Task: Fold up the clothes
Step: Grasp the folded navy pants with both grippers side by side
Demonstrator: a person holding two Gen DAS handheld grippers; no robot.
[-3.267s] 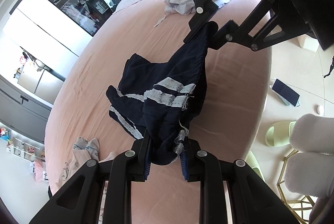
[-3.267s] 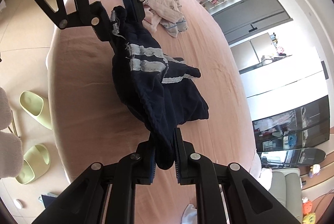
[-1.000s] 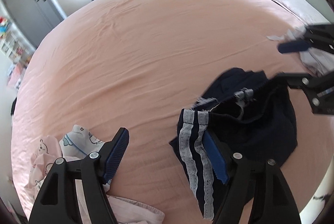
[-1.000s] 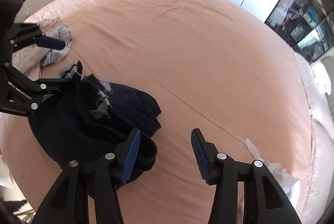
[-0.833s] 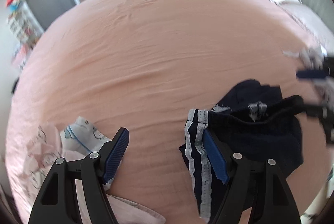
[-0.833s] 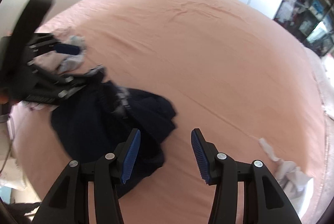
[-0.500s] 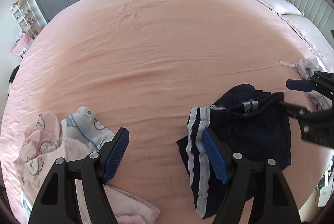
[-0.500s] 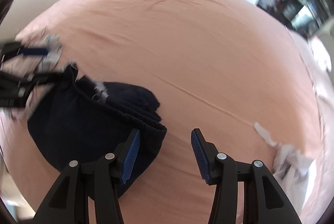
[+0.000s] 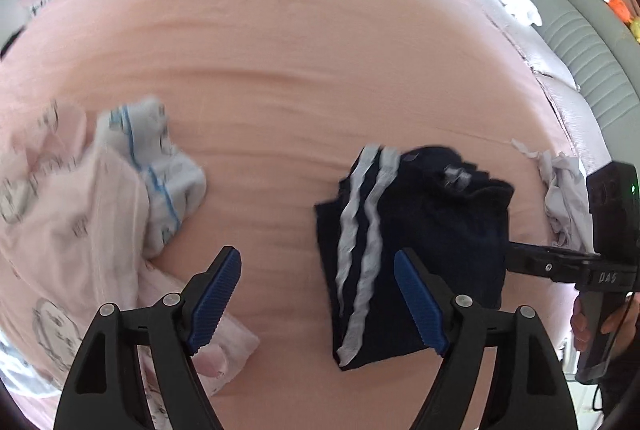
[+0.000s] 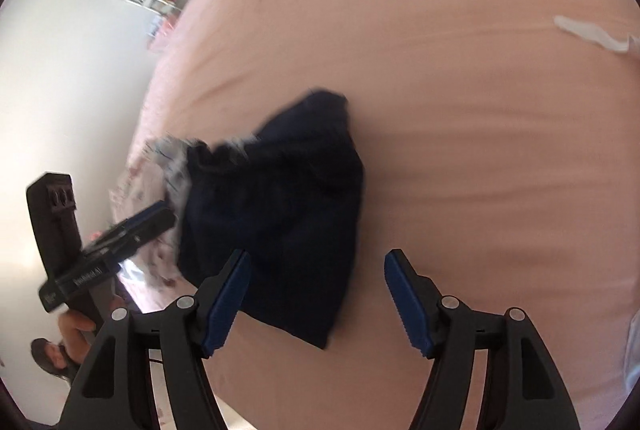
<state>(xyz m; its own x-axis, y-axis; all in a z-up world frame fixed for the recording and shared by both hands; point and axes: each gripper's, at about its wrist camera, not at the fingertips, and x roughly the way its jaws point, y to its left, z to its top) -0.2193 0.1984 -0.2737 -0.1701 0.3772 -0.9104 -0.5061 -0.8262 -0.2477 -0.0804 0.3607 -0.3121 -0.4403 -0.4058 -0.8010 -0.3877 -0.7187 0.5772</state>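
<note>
A moment ago I had the dark navy shorts with two white lace stripes down the side (image 9: 404,238) pinched at both ends and hanging between my hands; now they lie in a compact, roughly squared bundle on the pink bedsheet (image 9: 280,41), and neither tool is on them. My left hand-held gripper (image 9: 318,296) is spread and its jaws are opening further, with only bare sheet between the blue pads and the shorts' striped edge just beside the right-hand one. My right hand-held gripper (image 10: 316,296) has also let go: its jaws are opening, with the lower corner of the navy bundle reaching in between them but pressed by neither pad.

I take that to mean this garment's fold is laid down and released. It looks a little lumpy at the waistband end, so it may want a smoothing pass.

To my left lies the crumpled pale pink printed garment with a white-and-blue piece on top (image 9: 80,213), still unfolded and probably next. A small white crumpled cloth (image 9: 564,189) sits beyond the shorts on the far side.
</note>
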